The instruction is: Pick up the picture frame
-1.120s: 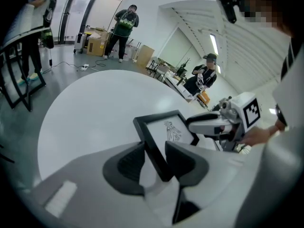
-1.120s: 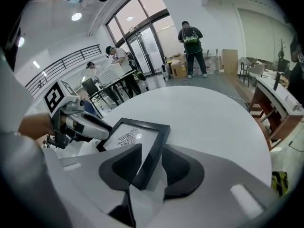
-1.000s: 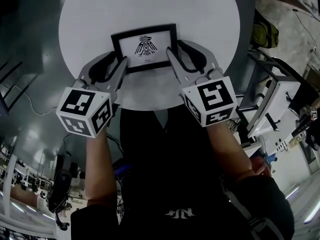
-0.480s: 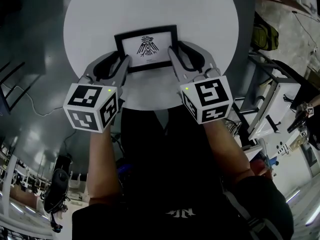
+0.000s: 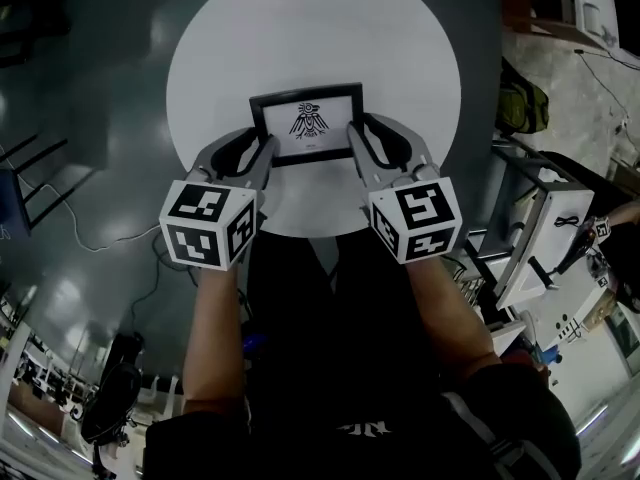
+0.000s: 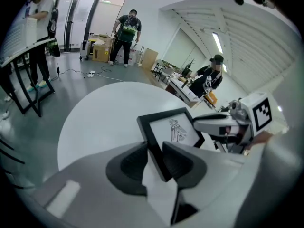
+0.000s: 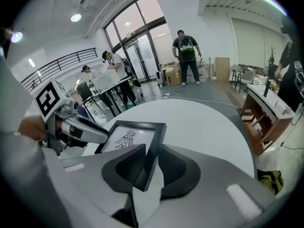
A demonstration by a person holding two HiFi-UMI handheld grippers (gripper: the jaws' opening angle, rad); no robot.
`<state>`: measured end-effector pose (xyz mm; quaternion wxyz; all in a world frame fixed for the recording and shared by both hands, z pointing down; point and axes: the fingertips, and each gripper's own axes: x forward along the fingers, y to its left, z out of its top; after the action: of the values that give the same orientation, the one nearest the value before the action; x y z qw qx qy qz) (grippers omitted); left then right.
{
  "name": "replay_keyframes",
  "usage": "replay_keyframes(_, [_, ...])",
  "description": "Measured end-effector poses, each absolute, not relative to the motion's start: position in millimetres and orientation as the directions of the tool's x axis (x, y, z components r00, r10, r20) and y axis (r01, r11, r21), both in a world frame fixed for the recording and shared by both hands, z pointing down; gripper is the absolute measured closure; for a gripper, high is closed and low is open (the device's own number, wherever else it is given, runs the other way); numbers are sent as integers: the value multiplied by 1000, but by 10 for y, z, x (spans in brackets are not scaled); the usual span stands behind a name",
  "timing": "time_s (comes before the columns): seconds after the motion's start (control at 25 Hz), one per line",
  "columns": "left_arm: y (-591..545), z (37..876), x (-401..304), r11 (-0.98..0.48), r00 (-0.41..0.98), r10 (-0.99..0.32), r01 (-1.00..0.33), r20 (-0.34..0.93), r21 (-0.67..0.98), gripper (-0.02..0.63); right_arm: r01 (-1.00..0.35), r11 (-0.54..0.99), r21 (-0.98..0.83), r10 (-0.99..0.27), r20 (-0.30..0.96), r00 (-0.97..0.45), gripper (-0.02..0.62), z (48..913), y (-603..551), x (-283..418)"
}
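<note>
A black picture frame [image 5: 307, 123] with a bird print hangs just above the round white table [image 5: 310, 28], carried between both grippers. My left gripper [image 5: 262, 148] clamps the frame's near left corner; in the left gripper view the black edge [image 6: 156, 148] sits pinched between the pads as the jaws keep closing. My right gripper [image 5: 358, 140] holds the near right corner, and the frame's side [image 7: 151, 151] is squeezed between its pads, these jaws closing too. Each gripper view shows the other gripper across the print: the right gripper [image 6: 223, 127] and the left gripper [image 7: 76, 127].
A white cabinet [image 5: 545, 218] and a green bag [image 5: 525, 103] stand right of the table, a dark chair frame [image 5: 30, 183] to its left. Several people [image 7: 186, 56] stand by desks and glass doors farther off. A cable [image 5: 110, 238] runs over the grey floor.
Both grippers have risen with the picture frame held between them. The table has dropped away and looks smaller in the head view. The jaws have drawn tighter on the frame's corners.
</note>
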<state>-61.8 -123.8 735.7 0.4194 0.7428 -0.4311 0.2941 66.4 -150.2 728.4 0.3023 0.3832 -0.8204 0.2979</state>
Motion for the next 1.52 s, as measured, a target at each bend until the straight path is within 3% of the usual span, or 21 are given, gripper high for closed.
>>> replay_keyframes(0.88, [-1887, 4347, -617, -394, 429, -708, -899, 561, 189, 518, -841, 535, -80, -744, 427, -514, 520, 4255, -2006, 712])
replay_keyframes(1.52, [-1859, 2152, -351, -493, 478, -841, -870, 253, 5, 526, -874, 484, 48, -873, 100, -478, 523, 2187, -1845, 1008])
